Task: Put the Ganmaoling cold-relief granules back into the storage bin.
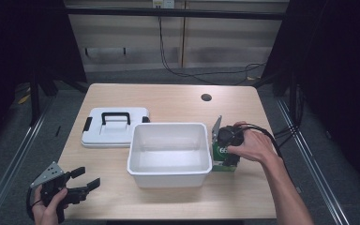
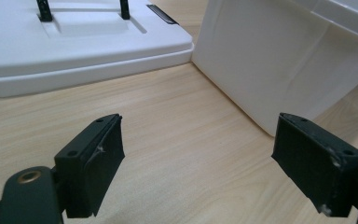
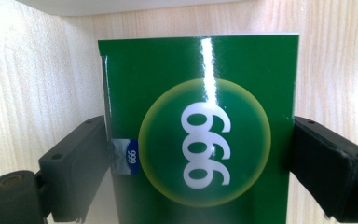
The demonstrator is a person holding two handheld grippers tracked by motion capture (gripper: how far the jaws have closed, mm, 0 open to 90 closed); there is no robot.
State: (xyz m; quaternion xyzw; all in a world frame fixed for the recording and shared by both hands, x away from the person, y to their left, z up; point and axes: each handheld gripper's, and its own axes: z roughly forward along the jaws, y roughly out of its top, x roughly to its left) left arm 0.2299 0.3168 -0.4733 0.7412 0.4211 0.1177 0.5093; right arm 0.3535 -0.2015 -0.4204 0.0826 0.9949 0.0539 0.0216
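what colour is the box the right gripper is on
Green box, with white "999" digits in a yellow-edged circle; the right gripper view shows it best.

We hold our left gripper (image 1: 77, 183) low at the near left corner of the table, our left hand (image 1: 49, 206) wrapped round its grip from below, the forearm barely entering the frame. Its two black jaws point to the right and stand wide apart — nothing lies between the pads (image 2: 98, 163) in the left gripper view. Our right forearm reaches in from the bottom right and runs up and to the left, bare to the wrist. Our right hand (image 1: 253, 146) lies over the top of the right gripper (image 3: 200, 154), which points down at the table — its black jaws pressed against two opposite sides of what they hold.
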